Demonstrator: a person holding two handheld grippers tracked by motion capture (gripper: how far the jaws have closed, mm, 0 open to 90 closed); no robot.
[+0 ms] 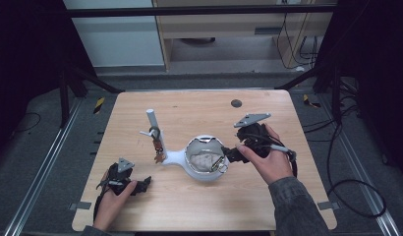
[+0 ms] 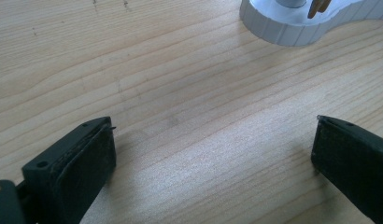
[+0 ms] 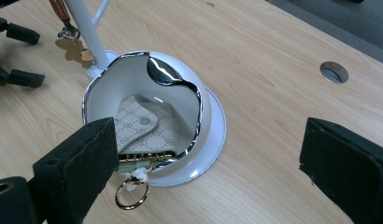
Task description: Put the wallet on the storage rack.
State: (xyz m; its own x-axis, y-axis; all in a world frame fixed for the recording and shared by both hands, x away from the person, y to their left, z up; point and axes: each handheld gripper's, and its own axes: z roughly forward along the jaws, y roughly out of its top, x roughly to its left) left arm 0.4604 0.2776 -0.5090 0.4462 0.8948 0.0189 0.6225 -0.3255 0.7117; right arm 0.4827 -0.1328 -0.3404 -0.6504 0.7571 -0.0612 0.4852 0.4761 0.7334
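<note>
A white stand has a bowl (image 1: pixel 205 142) (image 3: pixel 199 100) with a chrome rim and an upright post (image 1: pixel 154 125) (image 3: pixel 87 28). A brown charm (image 1: pixel 158 156) (image 3: pixel 73 49) hangs from the post. A cream patterned key case (image 1: pixel 203 161) (image 3: pixel 143 123) lies inside the bowl, and its gold ring (image 3: pixel 132 196) hangs over the near rim. My right gripper (image 1: pixel 230 156) (image 3: pixel 210 123) is open just right of the bowl, with nothing between its jaws. At the table's front left my left gripper (image 1: pixel 143 184) (image 2: pixel 213 121) rests open over bare wood, pointing toward the stand's base (image 2: pixel 292 23).
The wooden table (image 1: pixel 189 206) has a round cable hole (image 1: pixel 236 103) (image 3: pixel 334 72) near its far edge. Dark floor, rails and cables surround the table. Bare wood lies in front of the stand and at the far side.
</note>
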